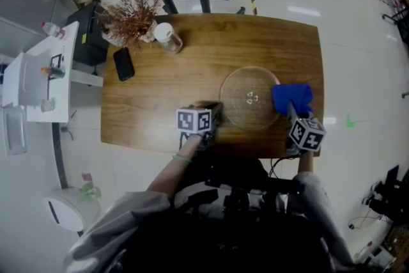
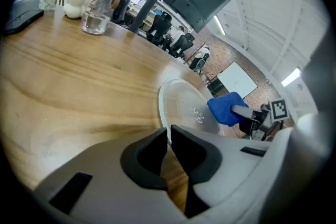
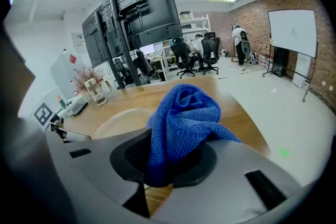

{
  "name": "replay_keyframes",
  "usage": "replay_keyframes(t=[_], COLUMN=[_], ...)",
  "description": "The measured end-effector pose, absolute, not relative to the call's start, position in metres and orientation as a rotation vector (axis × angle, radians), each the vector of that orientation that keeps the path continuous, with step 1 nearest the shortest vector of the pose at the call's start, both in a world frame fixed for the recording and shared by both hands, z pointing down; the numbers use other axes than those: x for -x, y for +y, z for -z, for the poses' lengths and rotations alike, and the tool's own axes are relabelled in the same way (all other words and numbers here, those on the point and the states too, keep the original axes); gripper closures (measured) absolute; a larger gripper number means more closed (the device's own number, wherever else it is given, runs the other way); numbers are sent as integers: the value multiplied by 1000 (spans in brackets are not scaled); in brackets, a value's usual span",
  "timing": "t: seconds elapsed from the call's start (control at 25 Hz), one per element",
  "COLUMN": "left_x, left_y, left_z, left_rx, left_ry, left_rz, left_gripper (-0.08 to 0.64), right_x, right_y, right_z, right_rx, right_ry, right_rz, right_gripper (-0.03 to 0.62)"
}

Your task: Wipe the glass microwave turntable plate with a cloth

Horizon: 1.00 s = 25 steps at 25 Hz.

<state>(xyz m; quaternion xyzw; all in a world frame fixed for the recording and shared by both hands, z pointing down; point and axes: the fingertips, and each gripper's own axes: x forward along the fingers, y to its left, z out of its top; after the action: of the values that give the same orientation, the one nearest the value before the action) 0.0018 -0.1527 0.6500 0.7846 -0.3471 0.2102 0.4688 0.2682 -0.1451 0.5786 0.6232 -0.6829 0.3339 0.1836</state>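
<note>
In the head view, the wooden table (image 1: pixel 160 89) fills the middle of the frame, and the glass turntable plate (image 1: pixel 246 93) lies flat on it, right of centre. The left gripper (image 1: pixel 216 113) reaches in from the lower centre and meets the plate's left rim. The right gripper (image 1: pixel 291 107) comes up from the lower right with a bunched blue cloth (image 1: pixel 292 98) at the plate's right edge. Toward the upper left of the table lie a dark phone (image 1: pixel 123 64), a clear jar (image 1: pixel 169 38) with a white lid and a dried plant (image 1: pixel 131 15), all well apart from the plate. In the left gripper view, the dark fingers (image 2: pixel 147 157) are clenched with only a thin gap between them, and the plate's near rim runs into that gap (the rim shows as a pale line right at the tips). The rest of the plate (image 2: pixel 184 107) spreads away to the right of centre, with the cloth (image 2: pixel 226 108) over its far edge and the jar (image 2: pixel 98 8) at the upper left. In the right gripper view, the fingers (image 3: pixel 125 157) grasp the cloth (image 3: pixel 184 123), which rises in a folded wad from between them and fills the centre of the frame. The plate (image 3: pixel 118 122) lies on the table just left of it, low in the frame.
</note>
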Motion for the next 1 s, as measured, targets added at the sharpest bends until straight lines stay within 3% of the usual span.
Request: replay_keyframes(t=[0.68,1.0], left_x=[1,-1], left_y=[-154,-135], left_z=[-653,-647], left_rx=[-1933,-2002], left_ry=[-902,-923], left_rz=[-542,-503], left_gripper=[542,543], right_x=[-173,-186], right_y=[-34,-32], right_z=[-592,-566], right_rx=[-1539,-1656], right_ry=[-2032,-2061], right_rz=[-1085,-1042], right_gripper=[509,509])
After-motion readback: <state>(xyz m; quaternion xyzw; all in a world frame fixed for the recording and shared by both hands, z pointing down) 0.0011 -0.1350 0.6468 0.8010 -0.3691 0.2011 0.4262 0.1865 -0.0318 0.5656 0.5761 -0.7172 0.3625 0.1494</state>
